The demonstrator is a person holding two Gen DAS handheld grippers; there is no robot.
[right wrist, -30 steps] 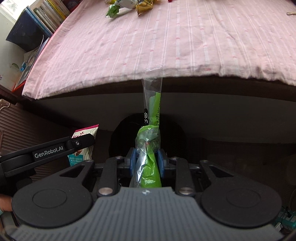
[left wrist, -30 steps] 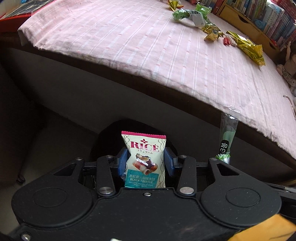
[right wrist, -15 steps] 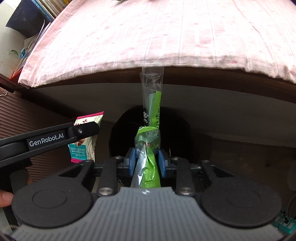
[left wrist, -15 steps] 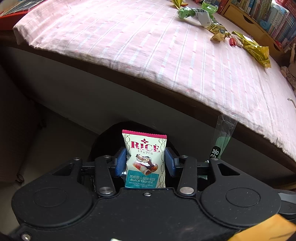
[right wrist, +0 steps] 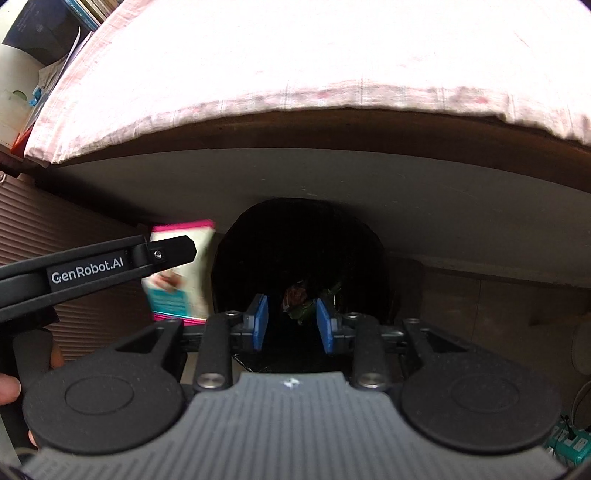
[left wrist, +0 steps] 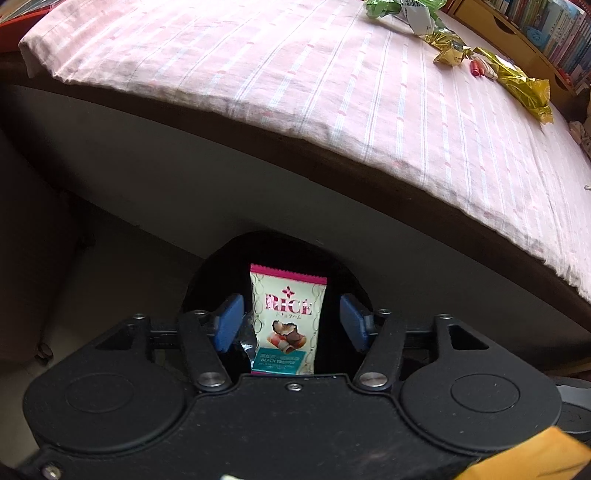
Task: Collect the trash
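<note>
A white and pink "RICE" snack wrapper (left wrist: 286,321) stands loose between the blue pads (left wrist: 229,321) of my left gripper (left wrist: 291,322). Its jaws are opening and there is a gap on each side of the wrapper. Right below gapes the black trash bin (left wrist: 221,266). My right gripper (right wrist: 293,326) hovers over the same bin (right wrist: 369,251) with its jaws opening and nothing between them. The green wrapper (right wrist: 306,301) lies down in the bin's dark inside. In the right wrist view the left gripper's finger (right wrist: 159,254) crosses in front of the RICE wrapper (right wrist: 177,291).
The bin stands on the floor against the bed frame (left wrist: 258,177). On the pink striped sheet (left wrist: 295,74) lie several more wrappers, a gold one (left wrist: 524,85) and a green one (left wrist: 399,7) among them. A ribbed brown suitcase (right wrist: 74,229) stands at the left.
Both grippers came down closer over the bin and their jaws spread. The green wrapper left the right gripper and fell into the bin. The RICE wrapper is no longer clamped.
</note>
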